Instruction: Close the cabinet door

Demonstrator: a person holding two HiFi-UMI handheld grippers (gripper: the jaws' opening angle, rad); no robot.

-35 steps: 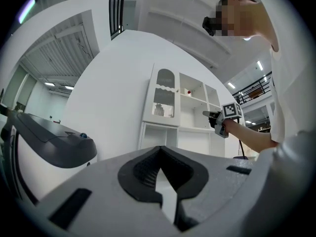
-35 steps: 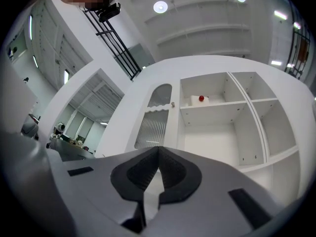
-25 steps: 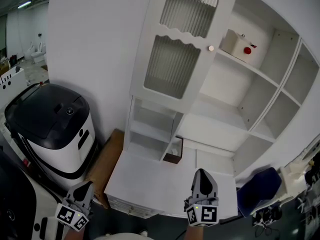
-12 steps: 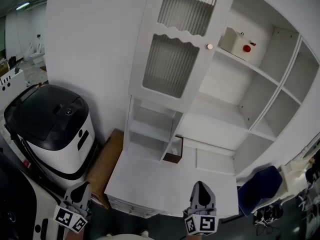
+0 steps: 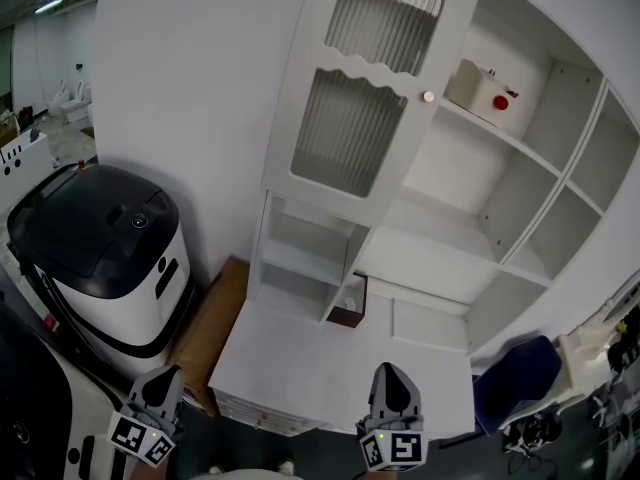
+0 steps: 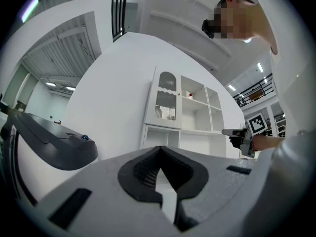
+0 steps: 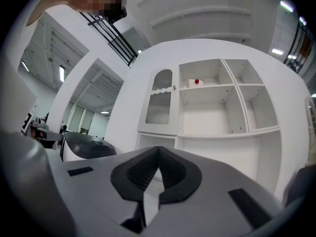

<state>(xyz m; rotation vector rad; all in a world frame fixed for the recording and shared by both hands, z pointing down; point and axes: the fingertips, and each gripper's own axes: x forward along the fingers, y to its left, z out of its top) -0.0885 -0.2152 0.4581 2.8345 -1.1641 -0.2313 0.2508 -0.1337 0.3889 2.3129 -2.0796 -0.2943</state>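
Observation:
The white cabinet [image 5: 470, 218] stands against the wall, above a white counter [image 5: 320, 363]. Its door [image 5: 360, 98], with two ribbed glass panels and a small round knob [image 5: 428, 96], covers the upper left compartment and looks flat against the front [image 7: 160, 102]. Both grippers hang low, well short of the cabinet and level with the counter's near edge. The left gripper [image 5: 164, 375] is at the bottom left, shut and empty [image 6: 160, 150]. The right gripper [image 5: 392, 370] is at the bottom centre, also shut with nothing in it [image 7: 158, 150]. It shows in the left gripper view too, right gripper [image 6: 232, 132].
A white box with a red knob [image 5: 482, 88] sits on an open upper shelf. A small brown box [image 5: 349, 306] stands on the counter under the door. A black-topped white machine [image 5: 100, 238] is at the left, a wooden board [image 5: 215, 318] beside it, a blue seat [image 5: 520, 378] at the right.
The right gripper has sunk toward the bottom edge of the head view and drifted slightly left. The left gripper and the door look unchanged.

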